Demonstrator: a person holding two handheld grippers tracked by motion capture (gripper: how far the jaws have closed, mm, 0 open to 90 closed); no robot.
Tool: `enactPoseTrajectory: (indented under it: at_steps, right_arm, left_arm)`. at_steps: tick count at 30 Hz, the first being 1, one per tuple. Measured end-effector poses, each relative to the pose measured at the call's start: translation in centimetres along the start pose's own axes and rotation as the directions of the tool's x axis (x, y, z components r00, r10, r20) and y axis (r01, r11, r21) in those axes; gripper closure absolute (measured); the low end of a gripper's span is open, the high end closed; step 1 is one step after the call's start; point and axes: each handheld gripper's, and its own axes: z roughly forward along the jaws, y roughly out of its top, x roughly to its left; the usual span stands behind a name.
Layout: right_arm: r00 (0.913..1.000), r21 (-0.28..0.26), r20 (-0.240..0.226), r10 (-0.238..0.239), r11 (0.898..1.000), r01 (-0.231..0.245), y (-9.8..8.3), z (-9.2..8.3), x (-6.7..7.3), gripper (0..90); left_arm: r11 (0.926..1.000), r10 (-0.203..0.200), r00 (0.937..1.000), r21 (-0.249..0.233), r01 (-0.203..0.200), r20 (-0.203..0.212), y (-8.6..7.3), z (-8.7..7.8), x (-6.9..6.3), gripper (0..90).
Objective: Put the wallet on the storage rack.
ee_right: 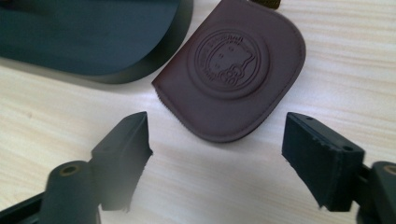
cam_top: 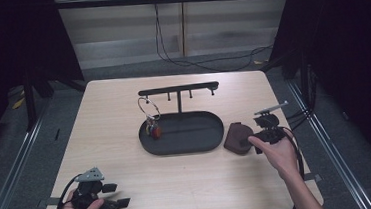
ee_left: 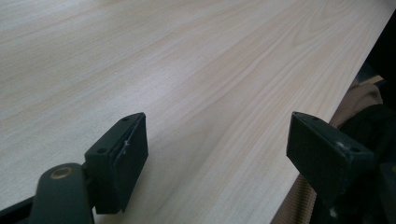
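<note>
Your right gripper [cam_top: 257, 138] sits at about four o'clock on the wooden table [cam_top: 117, 155], just beside the brown leather pouch [cam_top: 239, 138], which lies flat on the tabletop touching the three o'clock end of the black oval tray [cam_top: 214, 131]. In the right gripper view, the pouch [ee_right: 233, 70] lies at twelve o'clock from your jaws, its embossed round emblem facing up and its straight zippered edge turned toward the left jaw. The jaws stand wide apart with bare wood between them; nothing is held, and the pads touch neither the pouch nor the tray [ee_right: 93, 42], which occupies the ten o'clock corner of that view.

From the tray rises a black post carrying a horizontal bar with pegs [cam_top: 178, 90]. A key ring with keys and a reddish fob [cam_top: 150, 118] hangs from the bar at its nine o'clock end and reaches down to the tray at that end.

Your left gripper [cam_top: 111, 198] rests at about seven o'clock on the table, near its front edge. In the left gripper view, its jaws are spread wide over bare wood [ee_left: 187, 70], holding nothing, with the table edge running past the right jaw at three o'clock.
</note>
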Motion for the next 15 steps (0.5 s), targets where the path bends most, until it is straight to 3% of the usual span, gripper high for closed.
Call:
enactPoseTrajectory:
  at_steps: [6, 10, 15]
  right_arm:
    - [0.9972, 0.072, 0.053, 0.054, 0.996, -0.057, 1.6, 0.8, -0.2, 30.1]
    - [0.9931, 0.134, 0.100, 0.061, 0.988, -0.074, 2.5, 1.4, -0.3, 32.0]
    - [0.9896, 0.169, 0.129, 0.065, 0.982, -0.086, 3.5, 1.8, -0.1, 33.8]
  left_arm:
    - [1.0000, -0.004, 1.0000, -0.002, 0.004, 0.003, 0.0, -0.1, 0.0, 20.9]
    - [1.0000, -0.005, 1.0000, -0.006, 0.005, 0.002, 0.0, -0.1, 0.1, 20.9]
    - [0.9999, -0.007, 1.0000, -0.009, 0.007, -0.001, 0.0, -0.2, 0.1, 20.9]
